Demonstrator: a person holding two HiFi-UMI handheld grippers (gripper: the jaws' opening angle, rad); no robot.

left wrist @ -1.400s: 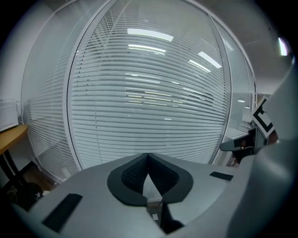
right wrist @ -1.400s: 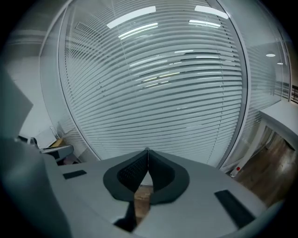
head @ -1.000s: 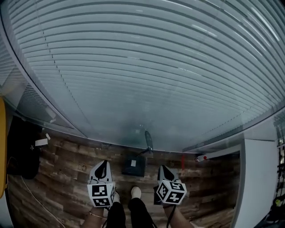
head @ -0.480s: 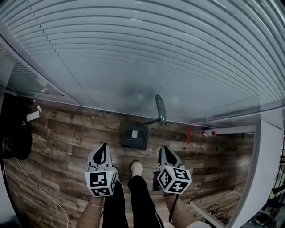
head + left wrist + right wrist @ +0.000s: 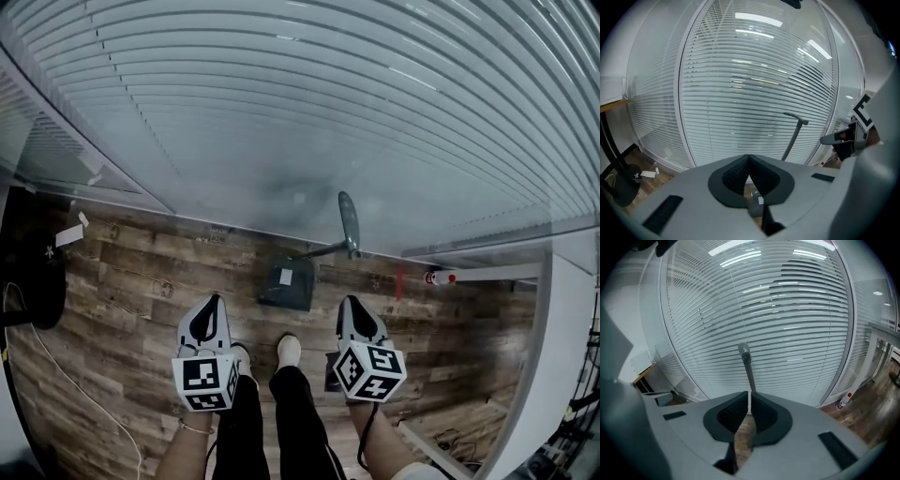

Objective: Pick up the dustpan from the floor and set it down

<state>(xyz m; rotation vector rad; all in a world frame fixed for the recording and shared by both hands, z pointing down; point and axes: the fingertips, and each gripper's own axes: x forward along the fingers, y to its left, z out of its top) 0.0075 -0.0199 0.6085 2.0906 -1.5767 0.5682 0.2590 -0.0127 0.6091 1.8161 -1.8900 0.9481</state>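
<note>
On the floor (image 5: 141, 281) ahead, dustpan (image 5: 288, 283) apart from left hand-held gripper (image 5: 210, 305) and right hand-held gripper (image 5: 350, 306), both closed, empty

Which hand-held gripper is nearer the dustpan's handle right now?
Right. The right hand-held gripper points almost straight at the dustpan handle, just short of it. The left hand-held gripper is well off to the handle's left, and neither touches it.

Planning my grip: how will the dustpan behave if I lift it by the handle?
Probably light: the dustpan looks like a thin, shallow plastic tray. Its long handle stands up from it, so if gripped high, the tray end may swing below. The handle looks slim and smooth, so it could twist in the jaws.
</note>
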